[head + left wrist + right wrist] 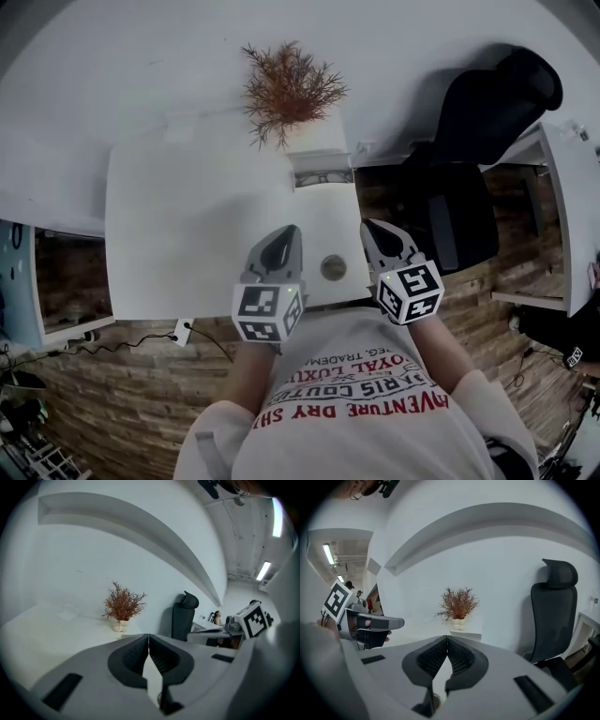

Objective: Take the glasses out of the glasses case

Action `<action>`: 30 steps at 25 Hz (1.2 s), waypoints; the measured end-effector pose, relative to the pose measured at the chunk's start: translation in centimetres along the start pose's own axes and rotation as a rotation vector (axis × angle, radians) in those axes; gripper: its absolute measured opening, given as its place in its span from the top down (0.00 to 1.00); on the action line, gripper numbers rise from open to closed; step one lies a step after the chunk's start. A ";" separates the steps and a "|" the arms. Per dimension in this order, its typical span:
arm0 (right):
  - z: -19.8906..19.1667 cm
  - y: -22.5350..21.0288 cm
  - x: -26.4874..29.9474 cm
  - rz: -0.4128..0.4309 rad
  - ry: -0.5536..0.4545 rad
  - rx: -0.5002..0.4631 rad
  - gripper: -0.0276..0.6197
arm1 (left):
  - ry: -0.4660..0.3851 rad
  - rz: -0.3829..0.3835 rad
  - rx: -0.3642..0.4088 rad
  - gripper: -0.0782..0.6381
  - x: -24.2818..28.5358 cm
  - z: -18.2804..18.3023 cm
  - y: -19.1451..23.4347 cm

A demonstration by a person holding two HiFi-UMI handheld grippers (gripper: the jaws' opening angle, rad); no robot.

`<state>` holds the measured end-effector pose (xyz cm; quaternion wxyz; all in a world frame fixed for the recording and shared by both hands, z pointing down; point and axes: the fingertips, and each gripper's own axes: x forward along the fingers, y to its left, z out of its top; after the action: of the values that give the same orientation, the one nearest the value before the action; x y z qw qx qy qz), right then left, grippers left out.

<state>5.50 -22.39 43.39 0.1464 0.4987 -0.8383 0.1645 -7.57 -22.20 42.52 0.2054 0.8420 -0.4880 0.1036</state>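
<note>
A small grey rectangular case-like thing (pixel 322 169) lies at the far right edge of the white table (pixel 187 225), just in front of a dried plant; I cannot tell whether it is the glasses case. No glasses are in sight. My left gripper (pixel 289 232) hovers over the table's near right part, its jaws closed tip to tip with nothing between them (pixel 149 637). My right gripper (pixel 368 227) is level with it, just off the table's right edge, also shut and empty (pixel 447 638). Both point toward the plant and the wall.
A reddish dried plant (pixel 291 89) in a white pot stands at the back of the table. A round metal grommet (pixel 333 267) sits in the tabletop between the grippers. A black office chair (pixel 478 122) stands to the right, and another desk (pixel 572 206) is beyond it.
</note>
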 end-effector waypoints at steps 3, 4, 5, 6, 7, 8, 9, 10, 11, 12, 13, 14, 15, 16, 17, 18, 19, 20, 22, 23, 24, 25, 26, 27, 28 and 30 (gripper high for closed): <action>0.1 -0.2 2.3 0.027 0.053 -0.009 0.94 | 0.010 0.013 -0.022 0.88 0.8 0.2 1.2; 0.1 -0.3 3.1 0.040 0.076 -0.016 0.94 | 0.014 0.018 -0.031 0.88 1.1 0.2 1.6; 0.0 -0.5 4.0 0.053 0.098 -0.024 0.94 | 0.020 0.023 -0.040 0.88 1.5 0.2 2.0; 0.0 -0.7 4.9 0.064 0.117 -0.035 0.94 | 0.027 0.029 -0.050 0.88 1.9 0.1 2.3; 0.0 -0.9 5.8 0.074 0.132 -0.048 0.94 | 0.036 0.035 -0.059 0.88 2.4 0.0 2.7; 0.1 -1.3 6.7 0.081 0.144 -0.065 0.94 | 0.046 0.041 -0.067 0.88 2.9 -0.2 3.0; 0.1 -1.6 7.6 0.086 0.154 -0.083 0.94 | 0.059 0.047 -0.077 0.88 3.5 -0.5 3.3; 0.1 -1.9 8.4 0.090 0.163 -0.104 0.94 | 0.073 0.053 -0.088 0.88 3.9 -0.8 3.5; 0.1 -2.2 9.2 0.094 0.174 -0.128 0.94 | 0.088 0.058 -0.099 0.88 4.4 -1.1 3.7; 0.1 -2.5 10.1 0.101 0.186 -0.153 0.94 | 0.100 0.062 -0.110 0.88 4.9 -1.4 3.8; 0.0 -2.8 11.1 0.111 0.198 -0.180 0.93 | 0.110 0.065 -0.118 0.88 5.4 -1.7 4.0; -0.2 -3.0 12.1 0.126 0.213 -0.207 0.93 | 0.118 0.069 -0.125 0.88 6.0 -1.9 4.2; -0.5 -3.2 13.0 0.147 0.231 -0.231 0.90 | 0.126 0.074 -0.133 0.88 6.4 -2.1 4.3; -0.9 -3.4 13.9 0.169 0.250 -0.252 0.82 | 0.134 0.080 -0.141 0.88 6.8 -2.4 4.5; -1.4 -3.5 14.7 0.189 0.267 -0.270 0.77 | 0.143 0.087 -0.151 0.88 7.1 -2.7 4.6; -1.9 -3.8 15.3 0.203 0.283 -0.287 0.77 | 0.152 0.095 -0.161 0.88 7.4 -3.1 4.6; -2.3 -4.0 15.9 0.215 0.298 -0.306 0.77 | 0.160 0.104 -0.170 0.88 7.7 -3.4 4.7; -2.7 -4.2 16.4 0.230 0.315 -0.327 0.77 | 0.166 0.114 -0.178 0.88 8.0 -3.7 4.9; -3.5 -4.3 17.4 0.267 0.354 -0.374 0.77 | 0.177 0.134 -0.190 0.88 8.4 -4.1 5.2; -3.9 -4.3 17.8 0.286 0.377 -0.405 0.77 | 0.182 0.142 -0.194 0.88 8.6 -4.2 5.2; -4.4 -4.4 18.2 0.302 0.400 -0.444 0.77 | 0.185 0.149 -0.196 0.88 8.8 -4.3 5.3; -4.8 -4.5 18.5 0.316 0.421 -0.490 0.77 | 0.188 0.156 -0.197 0.88 9.0 -4.4 5.4; -5.2 -4.6 18.9 0.330 0.440 -0.535 0.77 | 0.191 0.164 -0.201 0.88 9.1 -4.5 5.4; -5.5 -4.7 19.3 0.345 0.455 -0.573 0.77 | 0.193 0.172 -0.208 0.88 9.3 -4.7 5.5; -5.8 -4.7 19.6 0.361 0.470 -0.604 0.77 | 0.195 0.179 -0.218 0.88 9.5 -4.9 5.5; -6.4 -4.7 20.2 0.392 0.497 -0.644 0.77 | 0.199 0.189 -0.241 0.88 9.9 -5.3 5.2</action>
<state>0.88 -37.73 58.01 0.4571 0.2051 -0.8648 0.0347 -6.99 -29.86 52.26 0.3412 0.7473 -0.5512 0.1459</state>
